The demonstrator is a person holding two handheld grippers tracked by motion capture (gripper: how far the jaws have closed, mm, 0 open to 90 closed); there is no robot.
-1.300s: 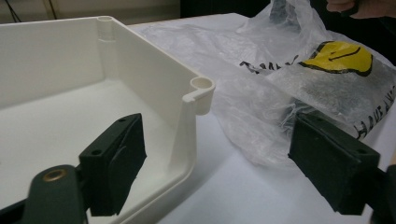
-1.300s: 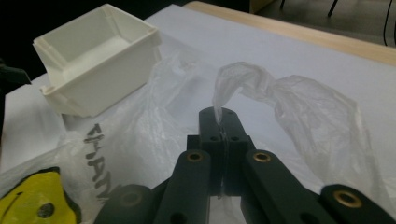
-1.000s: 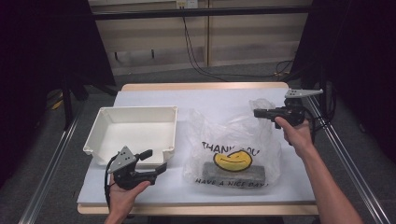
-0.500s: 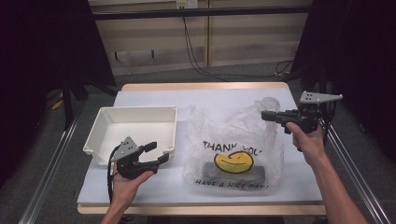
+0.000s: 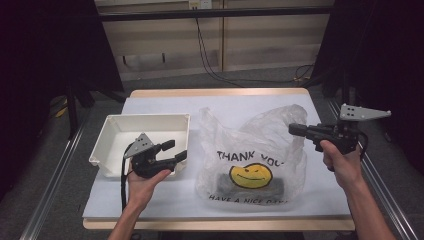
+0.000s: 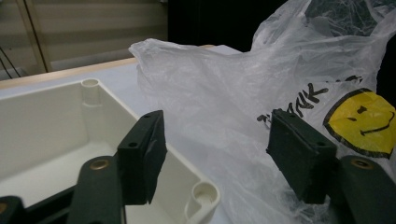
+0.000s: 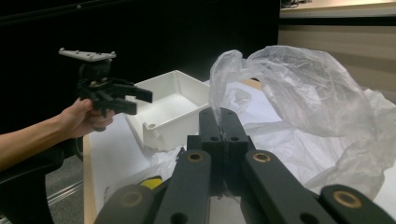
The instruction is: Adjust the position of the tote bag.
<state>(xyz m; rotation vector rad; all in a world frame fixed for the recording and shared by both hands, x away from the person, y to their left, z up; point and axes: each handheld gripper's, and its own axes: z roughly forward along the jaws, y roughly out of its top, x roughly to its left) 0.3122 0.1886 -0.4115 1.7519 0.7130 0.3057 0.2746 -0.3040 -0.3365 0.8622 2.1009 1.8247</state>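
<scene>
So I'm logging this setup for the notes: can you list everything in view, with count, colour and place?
plastic bag: one, clear with a yellow smiley, table centre-right, its handle pinched by the right gripper
dark block: one, grey, inside the bag
tray: one, white, table left
table: one, white cover, wooden edge
left gripper: one, black, jaws apart and just closing, nothing between, near the tray's corner
right gripper: one, black, shut on the bag
hands: two, holding the grippers

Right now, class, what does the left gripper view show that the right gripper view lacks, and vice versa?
Left gripper view: the smiley face on the plastic bag, and the left gripper, jaws just closing, nothing between them. Right gripper view: the right gripper shut on the bag, and a hand holding the other gripper. Shared: bag, white tray.
</scene>
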